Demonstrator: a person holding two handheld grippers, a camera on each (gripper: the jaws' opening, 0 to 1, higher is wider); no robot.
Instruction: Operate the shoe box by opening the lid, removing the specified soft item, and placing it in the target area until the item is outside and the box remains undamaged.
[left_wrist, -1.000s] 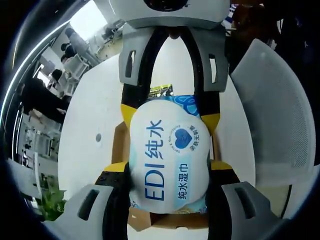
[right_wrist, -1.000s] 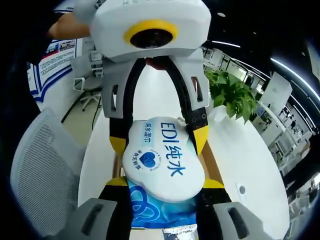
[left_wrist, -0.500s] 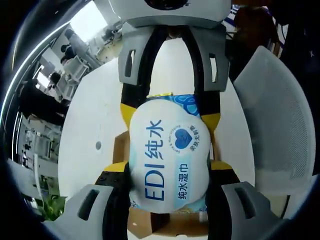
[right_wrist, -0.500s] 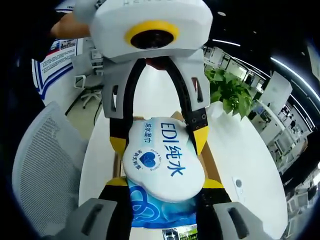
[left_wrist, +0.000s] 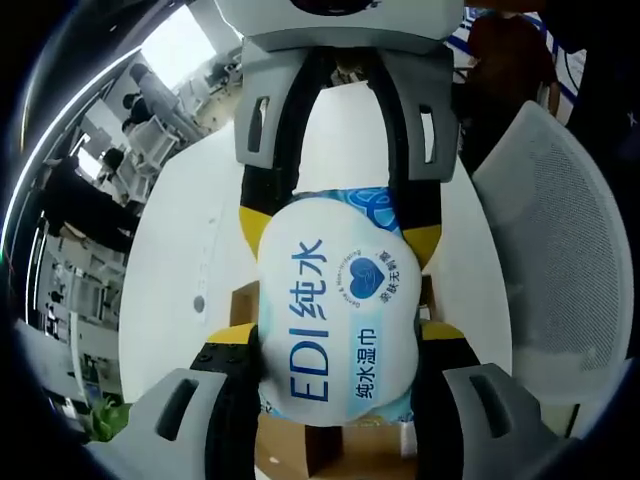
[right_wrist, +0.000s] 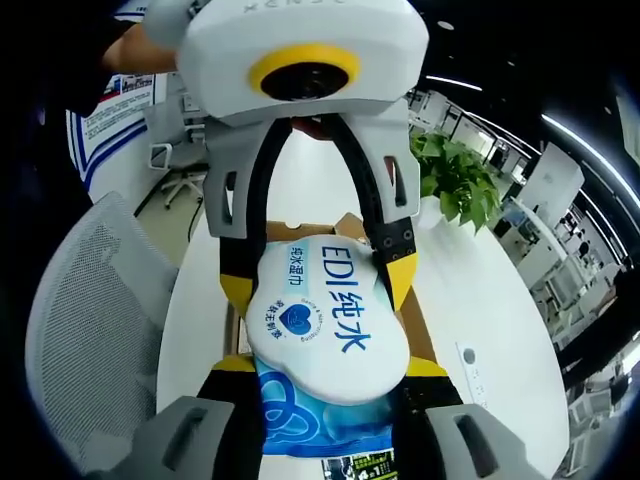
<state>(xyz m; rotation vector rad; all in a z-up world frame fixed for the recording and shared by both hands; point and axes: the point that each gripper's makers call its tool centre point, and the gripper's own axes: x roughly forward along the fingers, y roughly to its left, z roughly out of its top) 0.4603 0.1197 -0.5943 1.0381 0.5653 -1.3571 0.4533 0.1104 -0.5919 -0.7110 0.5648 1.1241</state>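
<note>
A white and blue wet-wipes pack (left_wrist: 335, 315) with "EDI" print hangs above the table, held from both ends. My left gripper (left_wrist: 338, 335) is shut on its near end, yellow-tipped jaws pressing each side. My right gripper (left_wrist: 338, 232) faces it from the top of the left gripper view, shut on the far end. In the right gripper view the same pack (right_wrist: 325, 315) sits between my right gripper (right_wrist: 330, 367) and the left gripper (right_wrist: 318, 282). The brown cardboard shoe box (left_wrist: 241, 302) lies open on the table below the pack, with a flap (right_wrist: 347, 221) showing past it.
The white round table (left_wrist: 190, 240) carries the box. A grey mesh chair (left_wrist: 560, 260) stands beside it, the same chair (right_wrist: 90, 310) showing in the right gripper view. A green potted plant (right_wrist: 455, 190) stands at the table's far side. Office desks lie beyond.
Both grippers keep the same hold on the pack. The table and box have slid in both views, so the hands and pack have shifted together; more of the box flap shows in the right gripper view.
</note>
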